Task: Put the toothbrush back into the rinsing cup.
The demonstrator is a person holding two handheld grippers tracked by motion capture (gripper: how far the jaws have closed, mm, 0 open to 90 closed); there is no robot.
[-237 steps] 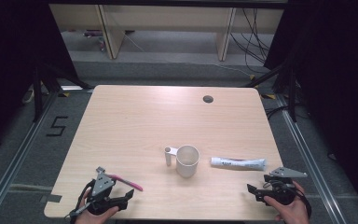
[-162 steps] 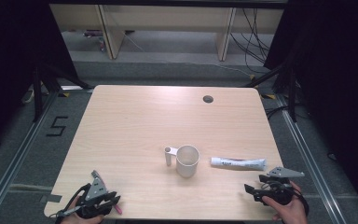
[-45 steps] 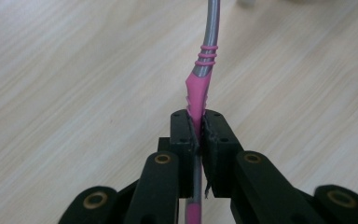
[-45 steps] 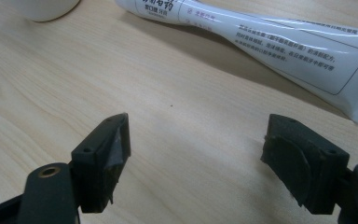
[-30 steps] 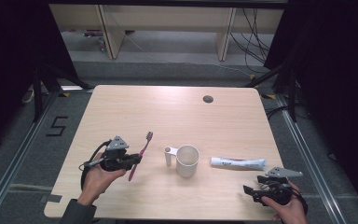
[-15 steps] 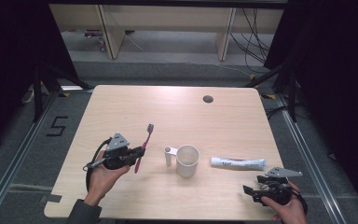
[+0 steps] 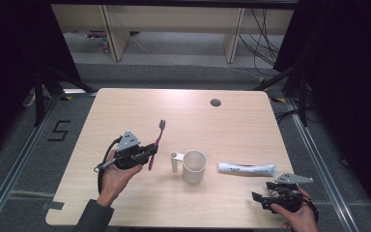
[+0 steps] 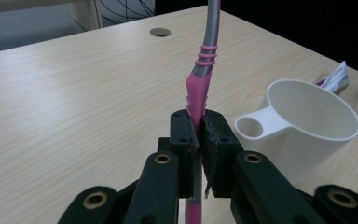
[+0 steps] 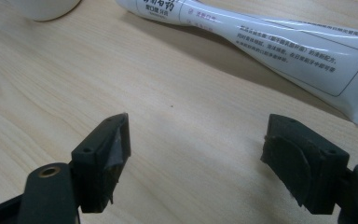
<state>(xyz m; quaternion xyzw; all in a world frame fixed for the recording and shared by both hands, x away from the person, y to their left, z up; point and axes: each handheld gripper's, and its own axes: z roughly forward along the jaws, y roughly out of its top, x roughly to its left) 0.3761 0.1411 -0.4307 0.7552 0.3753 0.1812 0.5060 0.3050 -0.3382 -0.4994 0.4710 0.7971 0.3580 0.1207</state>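
A pink and grey toothbrush (image 7: 155, 142) is clamped by its handle in my left gripper (image 7: 147, 151), held above the table left of the white cup (image 7: 193, 166), brush head pointing away. In the left gripper view the jaws pinch the toothbrush (image 8: 201, 88) at the left gripper (image 8: 197, 140), with the cup (image 8: 307, 126) close on the right. A white toothpaste tube (image 7: 247, 169) lies right of the cup. My right gripper (image 7: 265, 193) rests open near the table's front right corner; in the right gripper view the right gripper (image 9: 196, 149) gapes just short of the tube (image 9: 270, 42).
The wooden table (image 7: 125, 111) has a round cable hole (image 7: 216, 102) near its far edge. The cup's handle (image 7: 174, 161) points left toward the toothbrush. Shelving and cables stand beyond the table; dark floor with a taped "5" (image 7: 58, 131) lies at the left.
My left gripper took the toothbrush from the front left of the table, lifted it and carried it right toward the cup, tilting it more upright. The right gripper has stayed put.
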